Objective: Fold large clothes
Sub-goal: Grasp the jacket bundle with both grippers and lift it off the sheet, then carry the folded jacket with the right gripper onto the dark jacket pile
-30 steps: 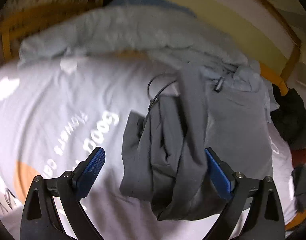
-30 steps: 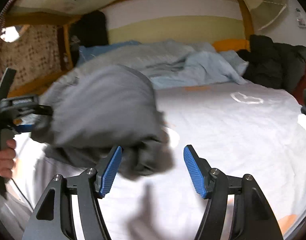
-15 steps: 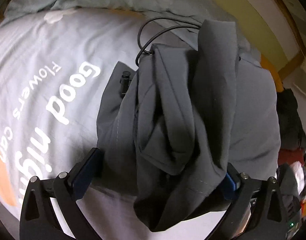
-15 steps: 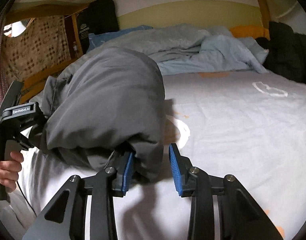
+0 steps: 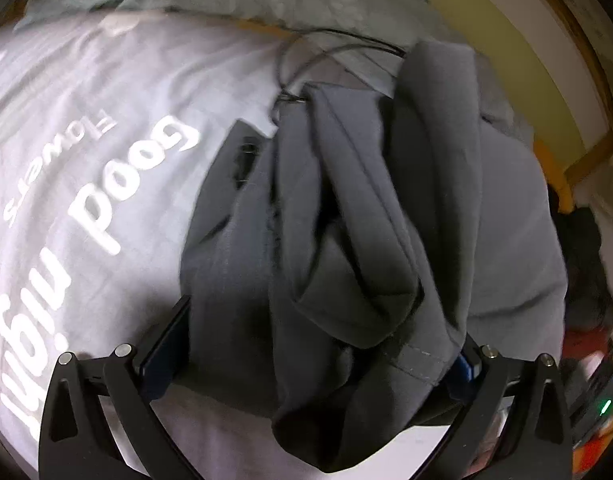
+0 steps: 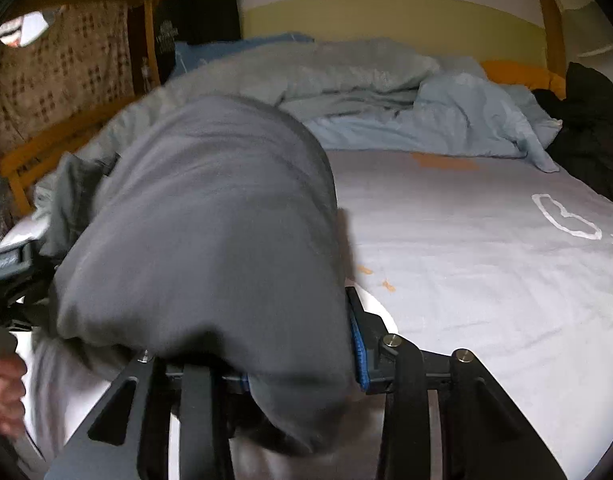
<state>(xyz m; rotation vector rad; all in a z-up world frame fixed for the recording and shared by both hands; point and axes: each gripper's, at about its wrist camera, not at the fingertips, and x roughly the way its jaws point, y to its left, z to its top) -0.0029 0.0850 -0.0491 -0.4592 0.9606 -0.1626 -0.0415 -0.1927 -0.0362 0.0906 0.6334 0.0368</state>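
A bunched dark grey fabric garment (image 5: pixel 346 240) lies heaped on a pale lilac bed sheet (image 5: pixel 86 92) printed with white lettering, near the left side of the bed as the right wrist view shows it; the left gripper (image 5: pixel 318 356) stands with its jaws spread wide on either side of the heap, the cloth filling the gap and draping over the blue pad (image 5: pixel 462 364) on the right, while the dark pad (image 5: pixel 166 344) on the other side sits at the garment's edge; the jaws look released rather than clenched, though folds hide the exact contact; the right gripper (image 6: pixel 302 356) has its jaws drawn in on a thick fold of the same garment (image 6: pixel 210 232), the blue pad (image 6: pixel 356 344) pressed against the cloth and the opposite one buried beneath it, so it is grasping the fabric; a thin black cord (image 5: pixel 330 46) loops on the sheet just beyond the heap; a rumpled light blue duvet (image 6: pixel 426 116) lies across the head of the bed; a pile of black clothing (image 6: pixel 586 136) sits at the far right edge; a wooden bed frame (image 6: pixel 46 144) runs along the left; at the lower left of the right wrist view a person's hand (image 6: pixel 4 396) grips the black handle of the other tool.
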